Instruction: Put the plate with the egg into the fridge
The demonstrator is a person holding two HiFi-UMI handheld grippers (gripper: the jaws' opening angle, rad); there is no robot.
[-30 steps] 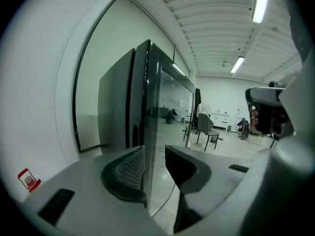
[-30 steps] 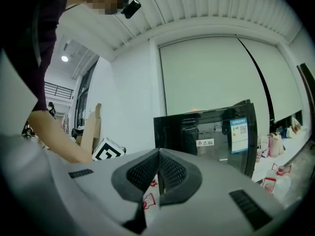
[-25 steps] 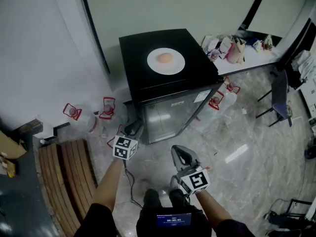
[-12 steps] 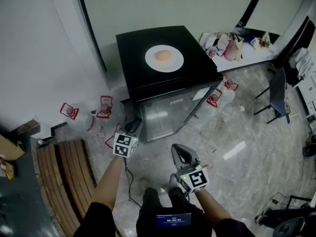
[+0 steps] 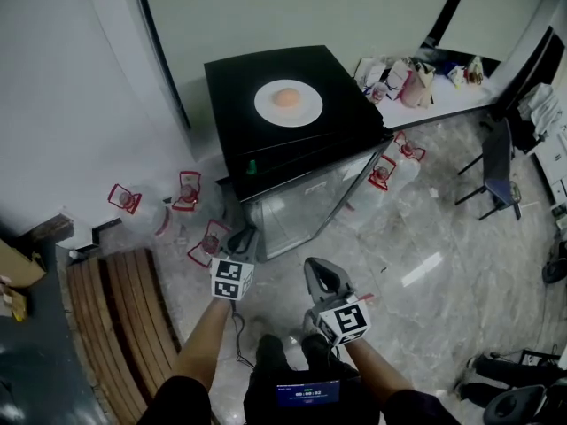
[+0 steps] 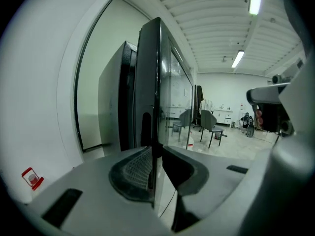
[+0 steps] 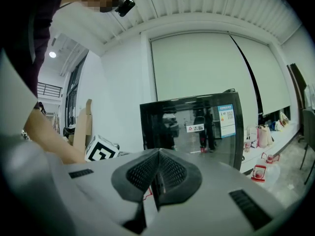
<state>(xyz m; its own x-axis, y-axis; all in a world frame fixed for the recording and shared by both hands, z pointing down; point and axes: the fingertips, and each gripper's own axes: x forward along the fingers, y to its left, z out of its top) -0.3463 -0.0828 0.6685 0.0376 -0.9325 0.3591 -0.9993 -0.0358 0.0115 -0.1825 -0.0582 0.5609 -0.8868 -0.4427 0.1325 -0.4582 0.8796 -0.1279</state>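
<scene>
We see our left gripper [image 6: 156, 154], jaws just closing, clamped on the fridge door [image 6: 158, 73] edge in its own view. Only the head view shows the plate [image 5: 306, 113] and egg [image 5: 286, 97]. The right gripper [image 7: 157, 168] is closed and empty.

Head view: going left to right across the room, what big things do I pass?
slatted wooden bench → fridge → bags on the ledge → chair

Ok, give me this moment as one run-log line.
left hand-held gripper: jaws just been closing on fridge door edge, door ajar | right hand-held gripper: shut, empty | plate with egg: on fridge top
</scene>
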